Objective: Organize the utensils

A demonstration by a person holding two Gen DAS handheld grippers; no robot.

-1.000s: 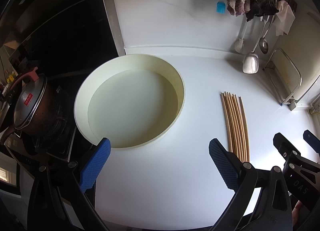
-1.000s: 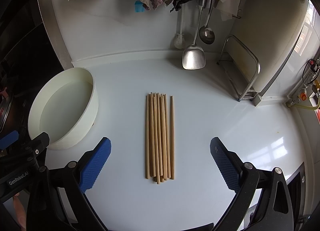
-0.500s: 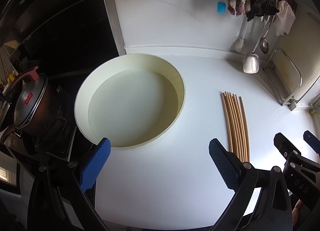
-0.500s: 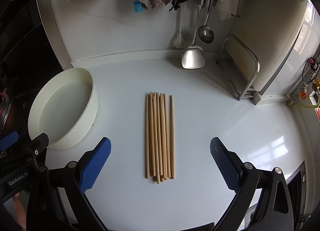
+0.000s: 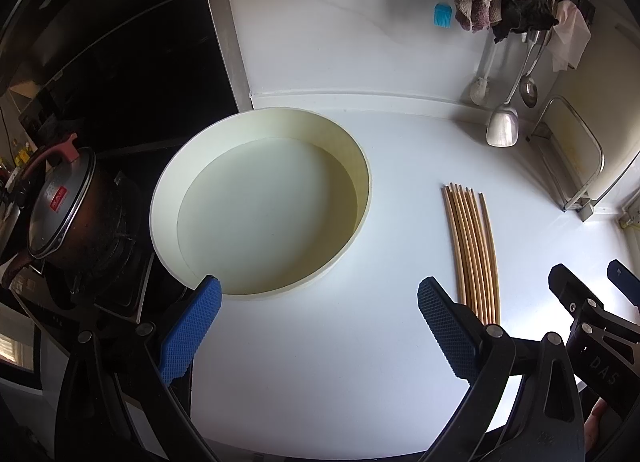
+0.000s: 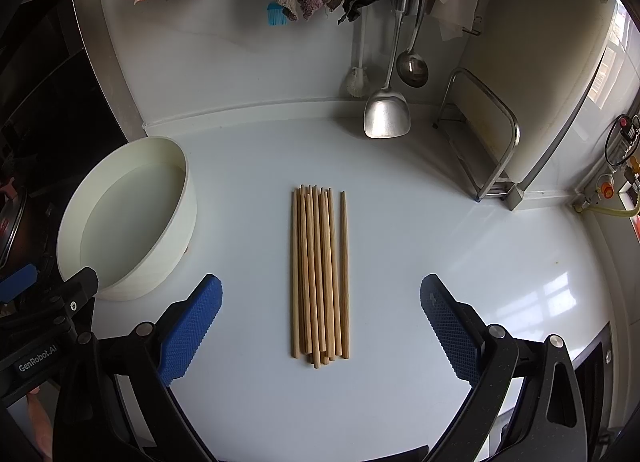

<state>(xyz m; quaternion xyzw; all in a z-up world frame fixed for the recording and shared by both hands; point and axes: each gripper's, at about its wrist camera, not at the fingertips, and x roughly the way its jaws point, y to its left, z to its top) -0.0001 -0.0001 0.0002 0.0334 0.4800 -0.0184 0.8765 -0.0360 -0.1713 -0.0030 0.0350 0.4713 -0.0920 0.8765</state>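
Right gripper [image 6: 320, 326] spread wide, empty, low over bundle of wooden chopsticks [image 6: 319, 274]. Left gripper [image 5: 318, 326] spread, empty, near round cream basin [image 5: 260, 197].

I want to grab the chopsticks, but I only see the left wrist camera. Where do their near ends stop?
Observer: The chopsticks end unevenly; a few in the middle poke nearer than the rest.
Operator: Is the other gripper ready?
Observer: The right gripper is open, with its blue fingers on either side of the bundle, touching none.
Operator: What's far right?
Observer: A small orange knob on a fitting by the wall.
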